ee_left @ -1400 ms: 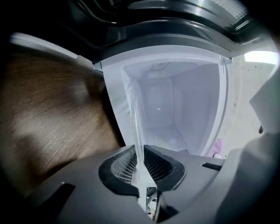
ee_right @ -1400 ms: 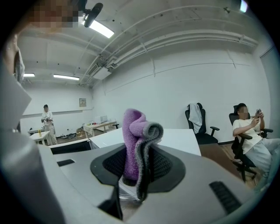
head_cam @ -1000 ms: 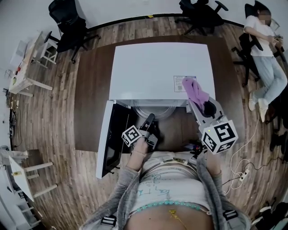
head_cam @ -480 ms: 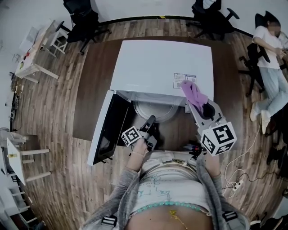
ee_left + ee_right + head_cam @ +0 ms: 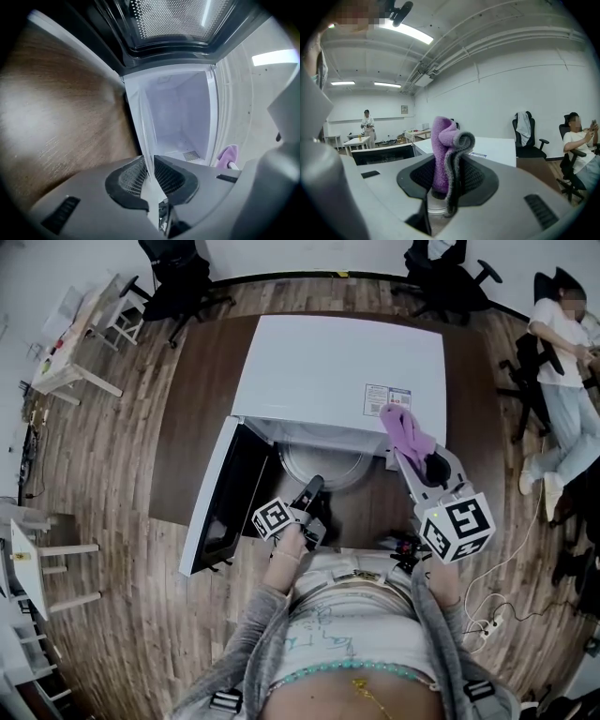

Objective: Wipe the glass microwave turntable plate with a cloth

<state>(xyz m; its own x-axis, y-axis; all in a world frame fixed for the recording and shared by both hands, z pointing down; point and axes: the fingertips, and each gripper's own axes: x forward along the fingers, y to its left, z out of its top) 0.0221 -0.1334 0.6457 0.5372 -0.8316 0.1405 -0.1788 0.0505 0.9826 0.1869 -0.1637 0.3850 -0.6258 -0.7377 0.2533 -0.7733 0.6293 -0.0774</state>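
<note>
**Inspector A:** The state of both grips and the position of the work piece are requested.

**Inspector B:** The left gripper (image 5: 150,171) is found with its jaws closed on the near rim of the glass turntable plate (image 5: 328,468). The plate is seen edge-on as a thin clear sheet between the pads. It lies at the mouth of the microwave (image 5: 337,371), whose door (image 5: 220,507) is swung open to the left. The right gripper (image 5: 447,180) is clamped on a folded purple cloth (image 5: 443,140). The cloth is held up by the microwave's front right corner, apart from the plate. No contact between cloth and glass is recorded, so wiping is judged not yet begun.

**Inspector A:** What faults are to be expected from here?

**Inspector B:** Three are noted, all as judgements.
- **Slip:** Only a narrow strip of smooth rim is pinched. If the plate is drawn out or tilted, a slip is considered likely, and a fall onto the table (image 5: 202,418) could chip or break the glass.
- **Leverage:** If wiping pressure is applied far from the pinch, the plate could be levered out of the pads.
- **Cloth:** It is gripped by one fold with its end loose, so it could be dragged free by friction on the glass.

Whether the plate is seated on a support cannot be determined.
</note>
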